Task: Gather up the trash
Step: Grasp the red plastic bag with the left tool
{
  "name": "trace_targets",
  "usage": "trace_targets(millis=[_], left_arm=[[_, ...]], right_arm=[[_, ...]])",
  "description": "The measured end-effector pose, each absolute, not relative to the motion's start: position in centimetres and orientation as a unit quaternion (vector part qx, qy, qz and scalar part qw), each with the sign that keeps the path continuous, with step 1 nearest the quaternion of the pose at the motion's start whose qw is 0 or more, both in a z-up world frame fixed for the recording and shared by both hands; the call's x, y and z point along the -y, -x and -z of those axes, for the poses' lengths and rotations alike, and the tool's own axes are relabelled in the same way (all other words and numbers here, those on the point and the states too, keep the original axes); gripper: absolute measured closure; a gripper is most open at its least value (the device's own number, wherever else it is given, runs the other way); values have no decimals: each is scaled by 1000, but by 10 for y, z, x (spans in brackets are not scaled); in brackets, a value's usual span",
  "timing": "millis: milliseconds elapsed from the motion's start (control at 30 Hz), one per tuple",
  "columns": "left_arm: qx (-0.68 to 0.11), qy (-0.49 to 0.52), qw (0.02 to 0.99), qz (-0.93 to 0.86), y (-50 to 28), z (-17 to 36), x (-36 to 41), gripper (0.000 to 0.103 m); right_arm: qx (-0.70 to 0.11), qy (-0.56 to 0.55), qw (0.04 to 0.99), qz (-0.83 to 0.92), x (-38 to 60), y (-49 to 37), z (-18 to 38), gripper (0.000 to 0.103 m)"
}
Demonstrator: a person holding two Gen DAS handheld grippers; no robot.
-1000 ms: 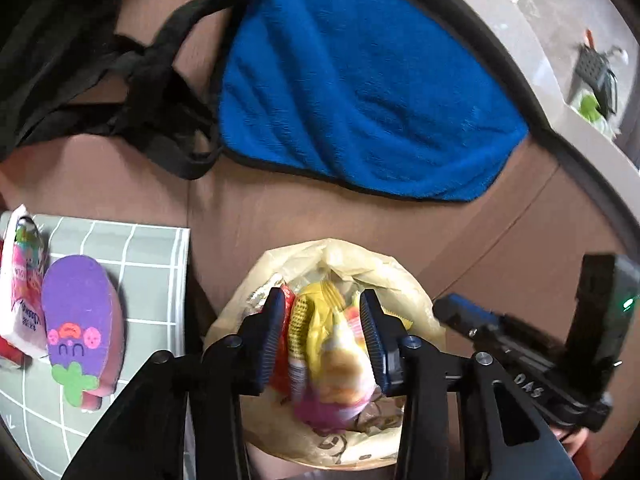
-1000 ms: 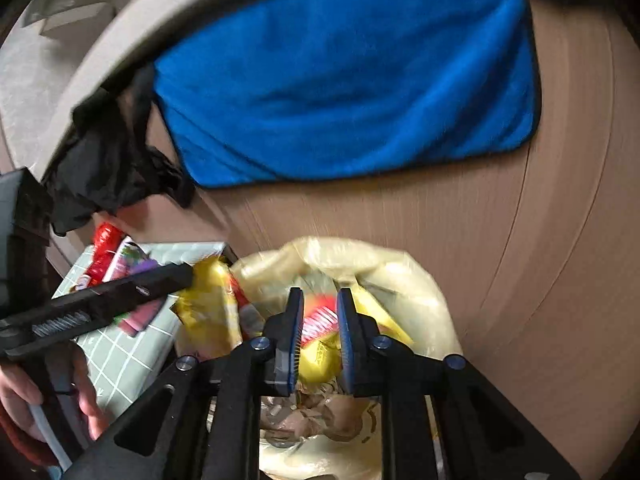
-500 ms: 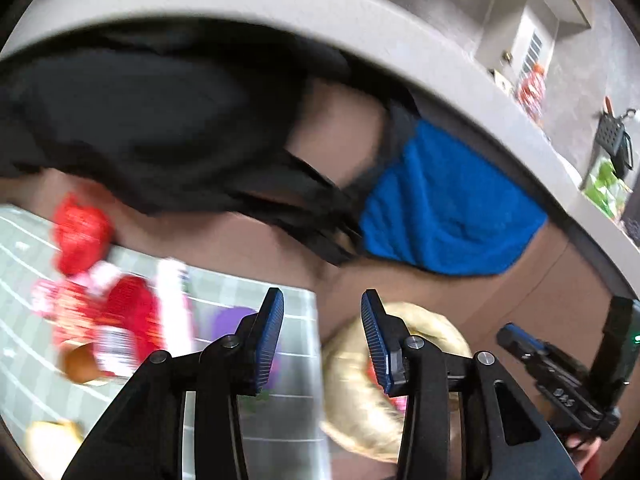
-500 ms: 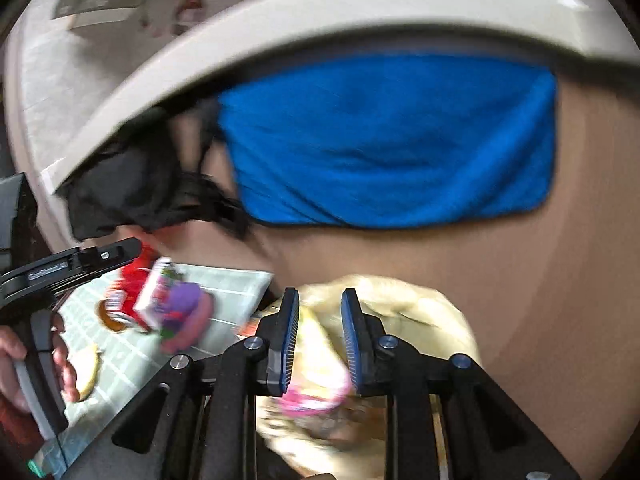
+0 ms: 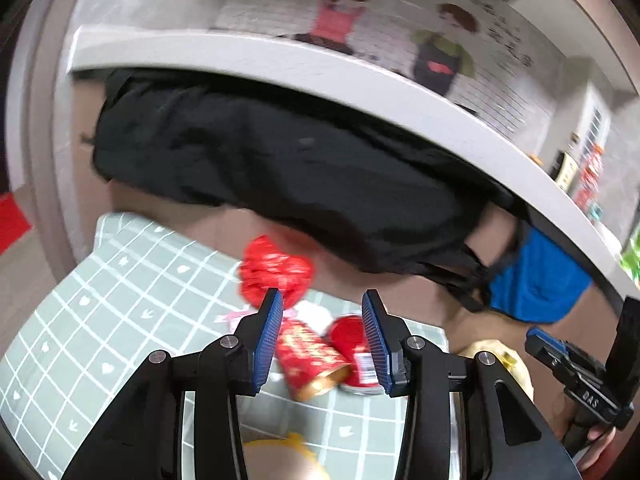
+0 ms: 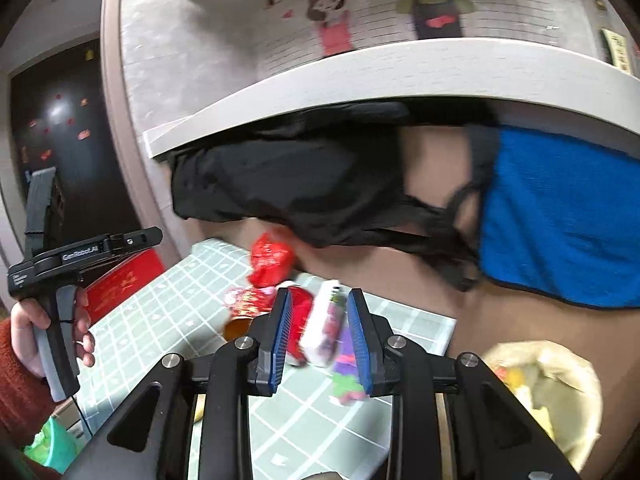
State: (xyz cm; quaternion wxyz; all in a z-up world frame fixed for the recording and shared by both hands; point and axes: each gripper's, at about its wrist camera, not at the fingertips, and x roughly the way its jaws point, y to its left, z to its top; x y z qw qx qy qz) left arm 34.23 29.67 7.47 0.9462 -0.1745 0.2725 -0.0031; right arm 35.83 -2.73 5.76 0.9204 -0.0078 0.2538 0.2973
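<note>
Trash lies on a green grid mat (image 5: 120, 300) (image 6: 168, 320): a crumpled red wrapper (image 5: 276, 268) (image 6: 270, 262), a red tube with a gold end (image 5: 310, 360), a red can (image 5: 352, 340), a white snack packet (image 6: 326, 328) and a purple eggplant-shaped piece (image 6: 346, 364). My left gripper (image 5: 322, 340) is open and empty above the tube and can. My right gripper (image 6: 320, 336) is open and empty above the white packet. The yellowish trash bag (image 6: 548, 392) (image 5: 500, 360) holds wrappers at the right of the mat.
A black bag (image 5: 300, 168) (image 6: 304, 188) and a blue towel (image 6: 560, 216) (image 5: 536, 276) lie on the brown table behind the mat. A white counter edge (image 5: 320, 72) runs behind them. A red box (image 6: 120, 284) stands left of the mat.
Both grippers have swung left from over the trash bag to over the mat. The left gripper let go of a yellow wrapper into the bag. The right gripper has opened wider.
</note>
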Motion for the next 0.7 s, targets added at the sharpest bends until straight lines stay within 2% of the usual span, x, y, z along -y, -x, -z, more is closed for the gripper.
trace_targets(millis=[133, 333, 500, 700], left_arm=[[-288, 216, 933, 5, -368, -44, -330, 54], [-349, 225, 910, -1, -436, 14, -337, 53], [-336, 266, 903, -12, -486, 39, -335, 53], [-345, 270, 897, -53, -536, 57, -331, 52]], right_arm=[[-261, 29, 918, -299, 1, -364, -46, 76], [-283, 49, 912, -292, -12, -382, -21, 76], [-303, 34, 907, -292, -10, -400, 1, 76], [-309, 16, 907, -285, -10, -415, 17, 76]])
